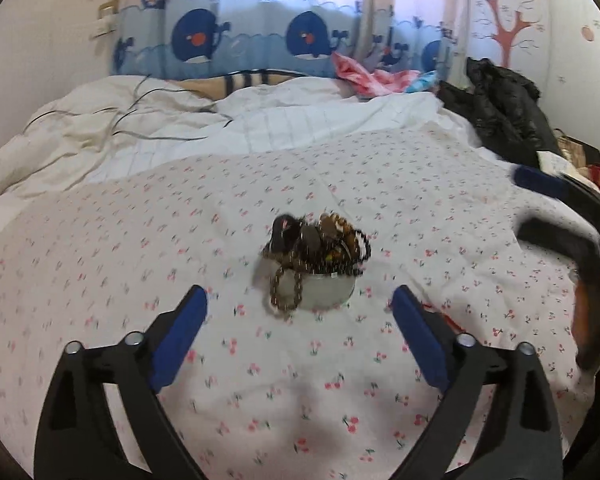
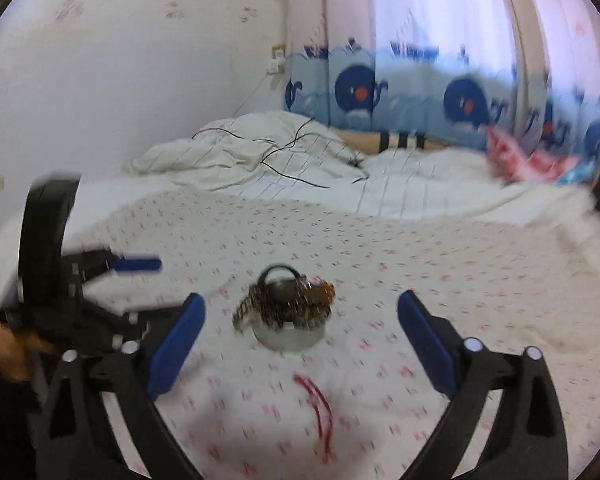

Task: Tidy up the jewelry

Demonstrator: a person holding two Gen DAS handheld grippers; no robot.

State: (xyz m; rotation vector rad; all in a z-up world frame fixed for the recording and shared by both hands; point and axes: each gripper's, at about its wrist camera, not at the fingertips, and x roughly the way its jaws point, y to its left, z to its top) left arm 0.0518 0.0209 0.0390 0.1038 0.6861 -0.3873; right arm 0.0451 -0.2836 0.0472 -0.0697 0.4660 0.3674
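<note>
A small white bowl (image 1: 327, 291) heaped with brown and dark beaded jewelry (image 1: 316, 245) sits on the cherry-print bedsheet; a bead strand (image 1: 284, 292) hangs over its left rim. It also shows in the right wrist view (image 2: 290, 334), with its jewelry (image 2: 290, 300). A red cord (image 2: 320, 408) lies on the sheet nearer than the bowl. My left gripper (image 1: 300, 300) is open and empty, just short of the bowl. My right gripper (image 2: 302, 308) is open and empty, facing the bowl; it also shows at the right edge of the left wrist view (image 1: 540, 204).
White duvets (image 1: 120, 128) with black cables (image 1: 148, 116) lie at the back left. A black jacket (image 1: 500, 108) and pink clothes (image 1: 372, 76) lie at the back right. Whale-print curtains (image 1: 260, 36) hang behind. My left gripper (image 2: 136, 266) shows at left in the right wrist view.
</note>
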